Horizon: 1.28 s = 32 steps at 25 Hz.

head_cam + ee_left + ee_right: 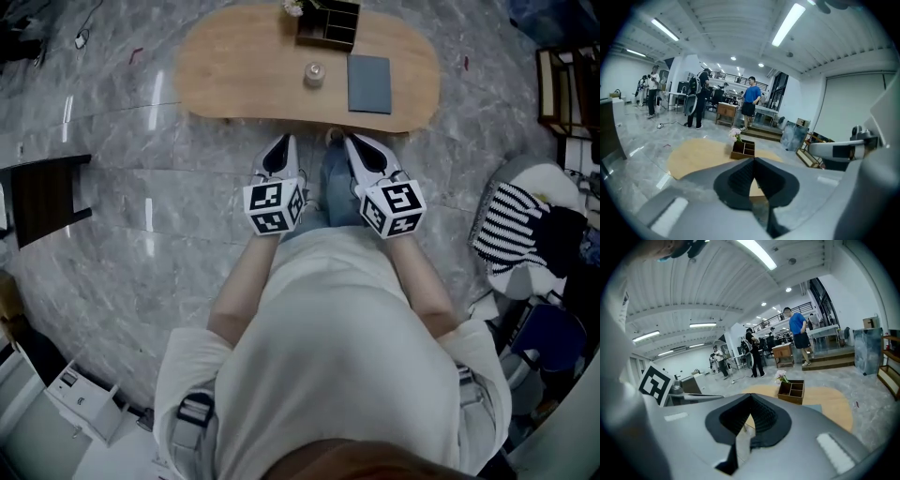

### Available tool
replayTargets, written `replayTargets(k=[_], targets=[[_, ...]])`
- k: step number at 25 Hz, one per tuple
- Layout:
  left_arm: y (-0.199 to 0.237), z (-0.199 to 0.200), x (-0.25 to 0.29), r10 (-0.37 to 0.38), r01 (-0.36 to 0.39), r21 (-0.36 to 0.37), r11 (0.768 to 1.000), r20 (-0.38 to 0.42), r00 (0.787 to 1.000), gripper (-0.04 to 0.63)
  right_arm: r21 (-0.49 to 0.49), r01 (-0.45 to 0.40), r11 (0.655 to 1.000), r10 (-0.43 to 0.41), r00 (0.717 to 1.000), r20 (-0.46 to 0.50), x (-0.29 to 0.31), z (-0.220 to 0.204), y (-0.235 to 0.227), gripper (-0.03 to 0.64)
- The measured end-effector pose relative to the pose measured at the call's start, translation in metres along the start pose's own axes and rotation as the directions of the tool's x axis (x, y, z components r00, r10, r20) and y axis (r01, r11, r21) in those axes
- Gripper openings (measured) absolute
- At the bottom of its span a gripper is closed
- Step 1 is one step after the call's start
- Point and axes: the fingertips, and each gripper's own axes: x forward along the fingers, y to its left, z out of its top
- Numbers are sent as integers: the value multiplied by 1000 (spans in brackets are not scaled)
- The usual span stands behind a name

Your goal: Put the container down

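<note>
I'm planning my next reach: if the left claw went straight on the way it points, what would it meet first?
Probably the table, just short of the box; the left claw tilts down toward it, but depth is unclear.

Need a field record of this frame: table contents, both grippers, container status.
table: oval wooden top
on table: small round container; grey pad; wooden divided box with flowers at its end
left gripper: fingers together, nothing held
right gripper: fingers together, nothing held
container status: standing on the table, apart from both grippers
gripper position: both near the person's body, short of the table edge
</note>
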Motion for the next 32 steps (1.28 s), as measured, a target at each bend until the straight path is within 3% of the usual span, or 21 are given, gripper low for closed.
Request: replayTargets(k=[14, 32], targets=[[-10, 24, -87, -43, 43, 21, 999, 6, 999, 2, -50, -65, 997, 67, 997, 26, -48, 19, 61, -2], [-12, 22, -97, -57, 57, 20, 998, 18, 998, 2, -116, -58, 992, 62, 998, 30, -51, 24, 72, -3]])
